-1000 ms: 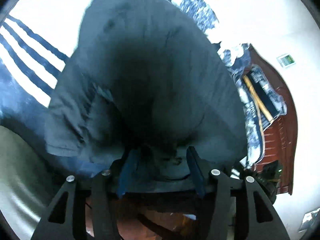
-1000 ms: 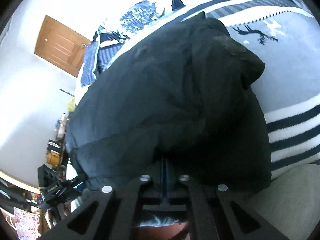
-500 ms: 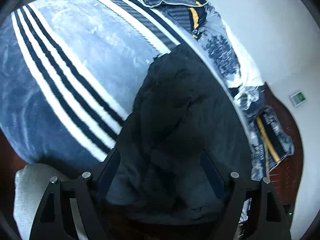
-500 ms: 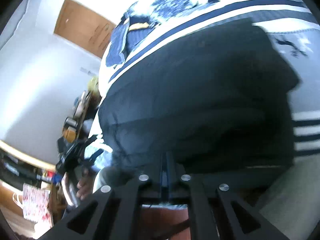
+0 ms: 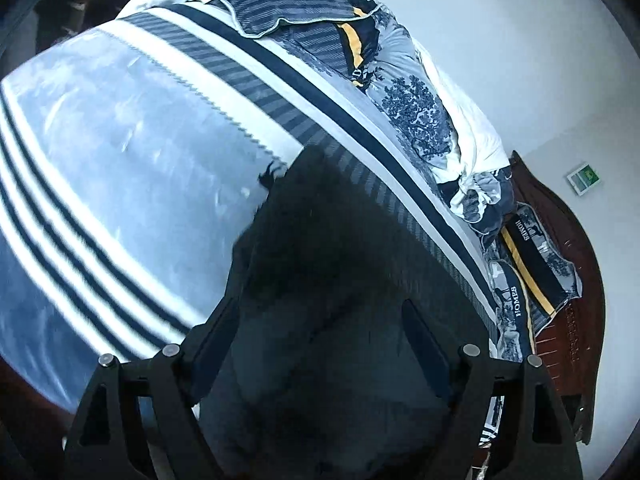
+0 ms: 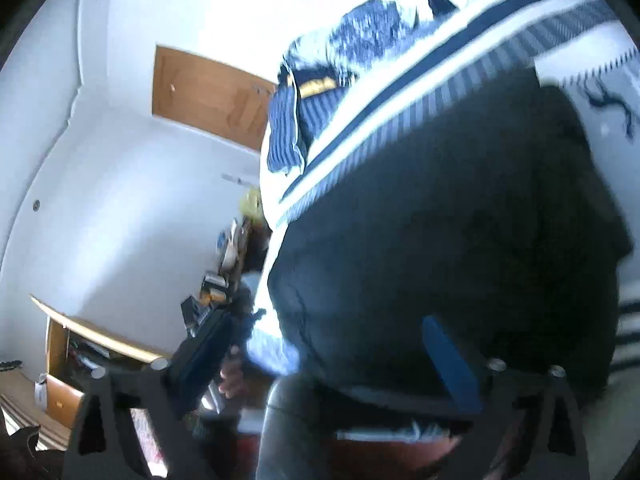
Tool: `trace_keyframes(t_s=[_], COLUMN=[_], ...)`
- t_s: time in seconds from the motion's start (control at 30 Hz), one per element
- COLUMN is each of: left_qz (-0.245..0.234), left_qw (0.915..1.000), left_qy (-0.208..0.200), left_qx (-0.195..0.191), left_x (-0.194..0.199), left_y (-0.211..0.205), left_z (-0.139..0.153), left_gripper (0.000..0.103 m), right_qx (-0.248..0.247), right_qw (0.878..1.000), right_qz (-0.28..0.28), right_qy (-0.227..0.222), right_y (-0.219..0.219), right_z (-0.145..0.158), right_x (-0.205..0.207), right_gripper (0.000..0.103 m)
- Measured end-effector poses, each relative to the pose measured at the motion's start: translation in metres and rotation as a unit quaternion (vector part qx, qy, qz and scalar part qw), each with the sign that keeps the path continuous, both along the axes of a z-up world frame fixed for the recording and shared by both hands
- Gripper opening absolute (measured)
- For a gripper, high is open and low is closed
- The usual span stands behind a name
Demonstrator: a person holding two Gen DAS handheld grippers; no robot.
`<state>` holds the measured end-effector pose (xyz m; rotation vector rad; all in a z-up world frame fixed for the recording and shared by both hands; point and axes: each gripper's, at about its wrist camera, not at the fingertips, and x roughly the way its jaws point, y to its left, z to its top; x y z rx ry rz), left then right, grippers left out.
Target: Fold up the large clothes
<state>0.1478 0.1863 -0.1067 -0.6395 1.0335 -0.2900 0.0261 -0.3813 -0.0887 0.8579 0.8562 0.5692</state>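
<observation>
Two grippers, both w/ jaws spread wide & nothing clamped: left gripper [image 5: 320,344] hangs just over the near edge of the dark garment [image 5: 340,280], its fingers either side of the cloth but not pinching it; right gripper [image 6: 332,356] is likewise apart, one blue pad [image 6: 448,364] showing against the fabric, the other finger off to the side over the room bg. Garment lies as a compact dark heap on the bed, on the striped blue blanket [image 5: 120,160], near the bed's front edge. Judging by the shape, at least one fold looks done: it sits bunched into a thick block rather than spread flat, tho edges look lumpy & uneven, esp. the far corner. Prob left: squaring up, maybe one more fold, smoothing. Can't tell layer count, too dark. Further back: rumpled patterned duvet [image 5: 420,112] & pillows [image 5: 280,4] at the bed's head, wooden headboard [image 5: 576,280] beyond; in right view, a wooden door [image 6: 208,96] on the far wall.
</observation>
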Motion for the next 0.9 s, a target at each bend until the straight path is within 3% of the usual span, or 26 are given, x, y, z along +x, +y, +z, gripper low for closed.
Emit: trace_keyframes(t_s=[0.13, 0.2, 0.27, 0.37, 0.47, 0.6, 0.8, 0.9], left_qz=[0.000, -0.013, -0.053, -0.099, -0.128, -0.127, -0.135, -0.131], left_qw=[0.9999, 0.9991, 0.9959, 0.9903, 0.9843, 0.9844, 0.9799, 0.9814], left_qy=[0.014, 0.023, 0.034, 0.062, 0.109, 0.121, 0.131, 0.124], left_qx=[0.007, 0.032, 0.066, 0.074, 0.055, -0.007, -0.065, -0.065], left_x=[0.047, 0.072, 0.098, 0.123, 0.139, 0.145, 0.145, 0.142], left_y=[0.008, 0.005, -0.010, -0.029, -0.035, -0.021, -0.023, -0.026], left_z=[-0.001, -0.005, -0.014, -0.038, -0.071, -0.095, -0.117, -0.117], left_gripper=[0.085, 0.085, 0.085, 0.085, 0.085, 0.088, 0.086, 0.083], right_qx=[-0.096, -0.141, -0.125, -0.094, -0.150, -0.109, 0.025, 0.002], right_qw=[0.994, 0.986, 0.986, 0.986, 0.976, 0.973, 0.983, 0.981], right_qz=[-0.050, -0.088, -0.099, -0.065, -0.032, -0.006, 0.025, 0.050], right_qy=[-0.017, 0.006, 0.047, 0.120, 0.156, 0.206, 0.180, 0.188], right_y=[-0.033, -0.068, -0.100, -0.124, -0.120, -0.133, -0.129, -0.103], right_z=[0.029, 0.030, 0.013, -0.031, -0.063, -0.120, -0.144, -0.147], right_x=[0.029, 0.057, 0.088, 0.141, 0.179, 0.195, 0.194, 0.204], right_gripper=[0.098, 0.098, 0.098, 0.096, 0.096, 0.096, 0.096, 0.096])
